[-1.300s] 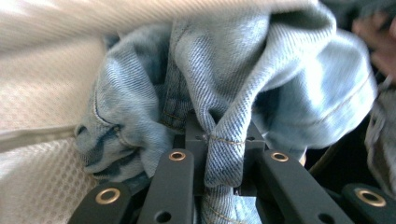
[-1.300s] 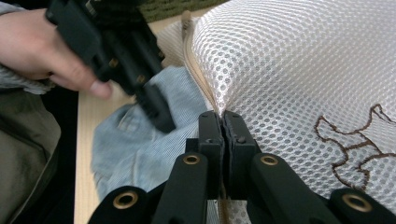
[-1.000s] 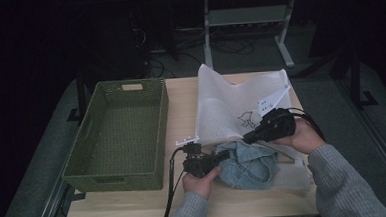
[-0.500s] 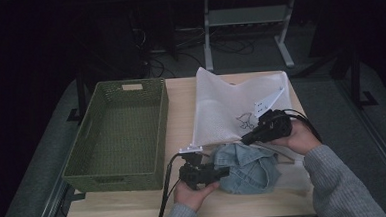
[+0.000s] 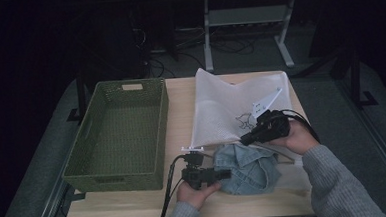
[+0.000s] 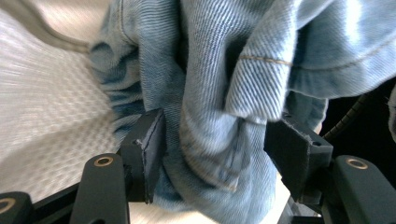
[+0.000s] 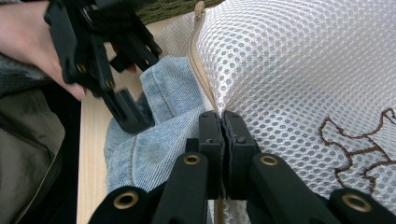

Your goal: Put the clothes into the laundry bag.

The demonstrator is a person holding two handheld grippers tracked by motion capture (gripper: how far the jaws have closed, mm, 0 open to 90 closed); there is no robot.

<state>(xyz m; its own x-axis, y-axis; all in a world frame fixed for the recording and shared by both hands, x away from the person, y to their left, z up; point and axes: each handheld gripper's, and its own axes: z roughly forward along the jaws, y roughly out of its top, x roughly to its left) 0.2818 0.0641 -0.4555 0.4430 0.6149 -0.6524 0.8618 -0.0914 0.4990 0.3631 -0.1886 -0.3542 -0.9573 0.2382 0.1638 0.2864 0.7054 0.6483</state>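
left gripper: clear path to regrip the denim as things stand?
Probably yes. The left gripper has just been opening, and a fold of the denim garment already sits between its parted jaws. Nothing lies between. The right gripper pinches the mesh bag edge, off to the side.

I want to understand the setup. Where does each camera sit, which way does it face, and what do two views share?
High view: above the table's near side, facing forward and down; both forearms enter from below.
Left gripper view: rides the left hand-held gripper, facing crumpled light-blue denim garment between open jaws.
Right gripper view: rides the right hand-held gripper, shut on white mesh zip bag; a hand shows.
All views share the denim.
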